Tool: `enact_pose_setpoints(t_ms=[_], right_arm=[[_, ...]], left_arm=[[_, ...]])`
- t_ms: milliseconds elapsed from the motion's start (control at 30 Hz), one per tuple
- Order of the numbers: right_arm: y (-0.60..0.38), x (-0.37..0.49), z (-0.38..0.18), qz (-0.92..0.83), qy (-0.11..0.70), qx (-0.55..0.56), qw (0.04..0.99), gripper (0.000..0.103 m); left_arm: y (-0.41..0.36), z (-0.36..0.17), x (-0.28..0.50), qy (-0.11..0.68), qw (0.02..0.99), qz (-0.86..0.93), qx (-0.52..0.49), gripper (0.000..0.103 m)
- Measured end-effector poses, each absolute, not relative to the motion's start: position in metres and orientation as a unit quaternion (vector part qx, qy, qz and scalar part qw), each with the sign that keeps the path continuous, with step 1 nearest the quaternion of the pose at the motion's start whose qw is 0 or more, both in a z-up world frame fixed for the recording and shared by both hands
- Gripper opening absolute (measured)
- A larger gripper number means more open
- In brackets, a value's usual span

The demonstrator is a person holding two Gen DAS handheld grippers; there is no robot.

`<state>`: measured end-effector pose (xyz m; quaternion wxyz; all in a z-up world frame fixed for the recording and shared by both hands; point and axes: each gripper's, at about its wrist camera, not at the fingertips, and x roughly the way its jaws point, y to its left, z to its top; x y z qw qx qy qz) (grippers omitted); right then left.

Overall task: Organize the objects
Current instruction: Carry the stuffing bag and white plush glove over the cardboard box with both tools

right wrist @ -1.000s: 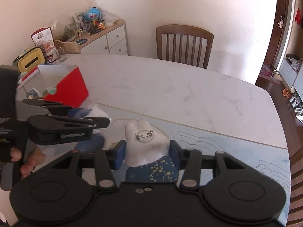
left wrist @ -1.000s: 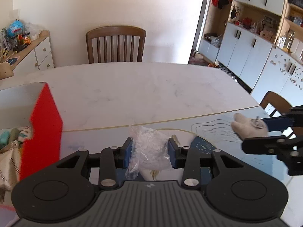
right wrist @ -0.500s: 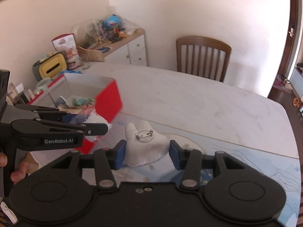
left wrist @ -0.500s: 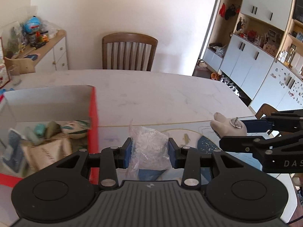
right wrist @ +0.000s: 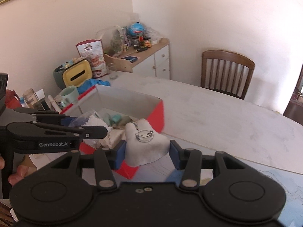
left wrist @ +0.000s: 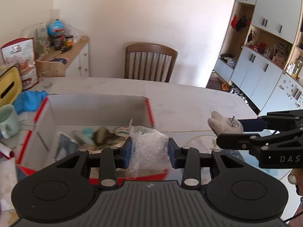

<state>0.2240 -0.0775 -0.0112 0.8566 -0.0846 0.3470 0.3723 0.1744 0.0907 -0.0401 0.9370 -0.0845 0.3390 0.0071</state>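
Note:
My left gripper (left wrist: pixel 149 149) is shut on a clear crinkled plastic bag (left wrist: pixel 149 147) and holds it over the near edge of an open red box (left wrist: pixel 149 109) with white inner walls. Several small items (left wrist: pixel 102 134) lie inside the box. My right gripper (right wrist: pixel 146 151) is shut on a white tooth-shaped plush (right wrist: pixel 146 147) with a metal pin on it, held above the box's near right corner (right wrist: pixel 157 113). The plush also shows in the left wrist view (left wrist: pixel 223 124), to the right of the box.
The marble table (left wrist: pixel 189 98) stretches beyond the box, with a wooden chair (left wrist: pixel 150 62) at its far side. A pale green mug (left wrist: pixel 8 121), blue cloth (left wrist: pixel 28 100) and a yellow container (right wrist: pixel 77 75) crowd the left. White cabinets (left wrist: pixel 261 75) stand to the right.
Both grippers have moved left toward the red box, still holding their objects. The box now lies directly under and ahead of the left gripper, with its inside in full view.

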Motion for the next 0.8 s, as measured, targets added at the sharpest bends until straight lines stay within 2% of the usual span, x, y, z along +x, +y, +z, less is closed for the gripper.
enact_pose_setpoints(t_ms=[467, 800], right_arm=[[-0.004, 0.221, -0.015, 0.379, 0.345, -0.092, 0.854, 0.047], [0.038, 0.232, -0.034, 0.362, 0.352, -0.118, 0.855, 0.048]], left_arm=[[0.169, -0.046, 0.175, 0.343, 0.937, 0.027, -0.069, 0.038], [0.219, -0.061, 0.213, 0.352, 0.932, 0.043, -0.069, 0.038]])
